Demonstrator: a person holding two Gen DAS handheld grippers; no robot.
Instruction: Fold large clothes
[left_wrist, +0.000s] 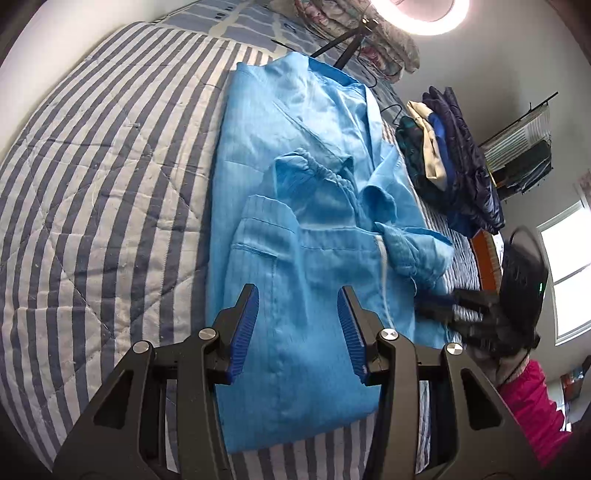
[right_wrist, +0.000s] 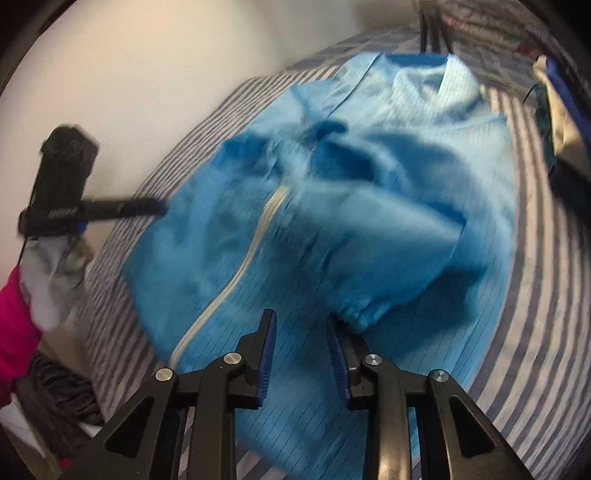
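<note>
Open L gripper (left_wrist: 297, 332) over thin, pinstriped blue coat (left_wrist: 295, 206), rumpled sleeves.

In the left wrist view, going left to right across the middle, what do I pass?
Blue-and-white striped quilt → light blue zip-front garment → stack of dark folded clothes → window.

garment (left_wrist: 295, 206) on bed (left_wrist: 92, 184) — clothes pile (left_wrist: 450, 155) right of it, both claws above
</note>
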